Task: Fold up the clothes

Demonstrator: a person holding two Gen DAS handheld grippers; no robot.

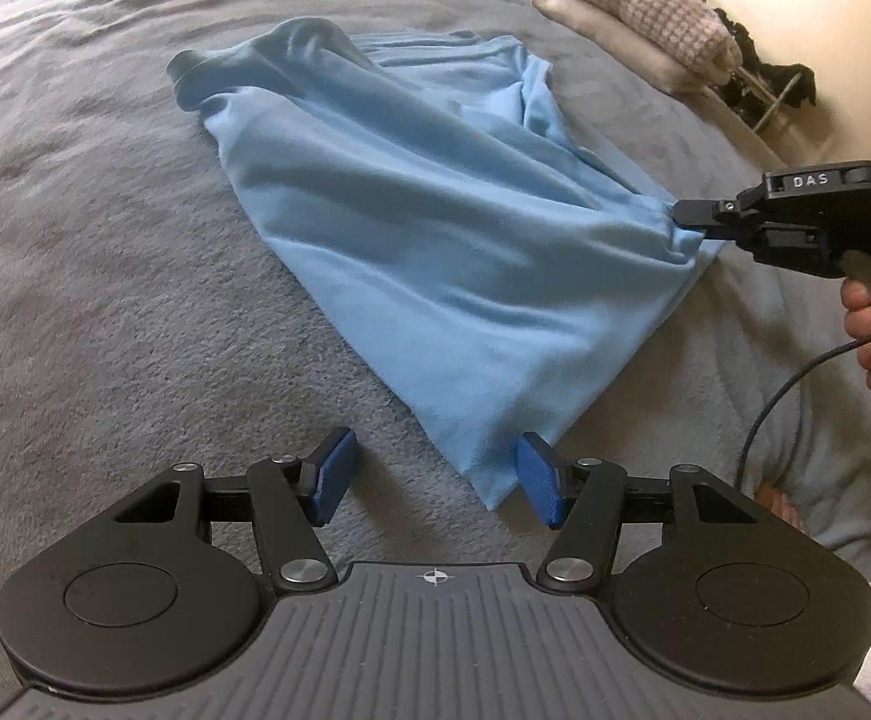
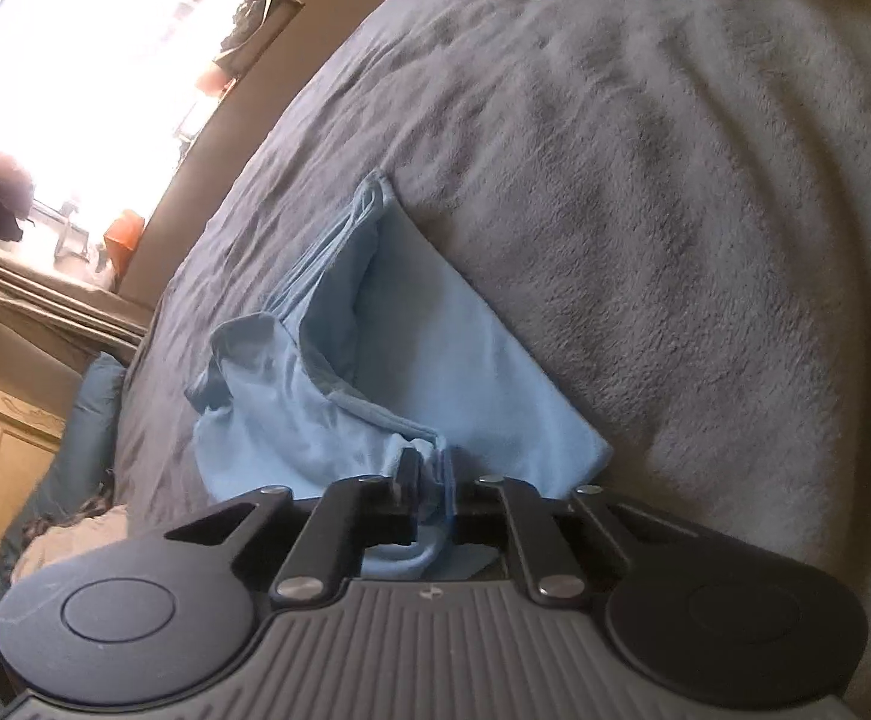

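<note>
Two claws work one light blue garment (image 1: 435, 228) lying on the grey bed (image 1: 105, 240): the right claw (image 1: 684, 217) pinches a bunched corner, while the left claw (image 1: 435, 477), spread, should close on the corner beside its right pad.

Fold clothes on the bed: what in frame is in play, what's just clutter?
In play:
- light blue garment
- right gripper, shut on the garment's corner
- left gripper, open by the near corner
- grey blanket under it

Clutter:
- pillows
- dark items on a rack
</note>
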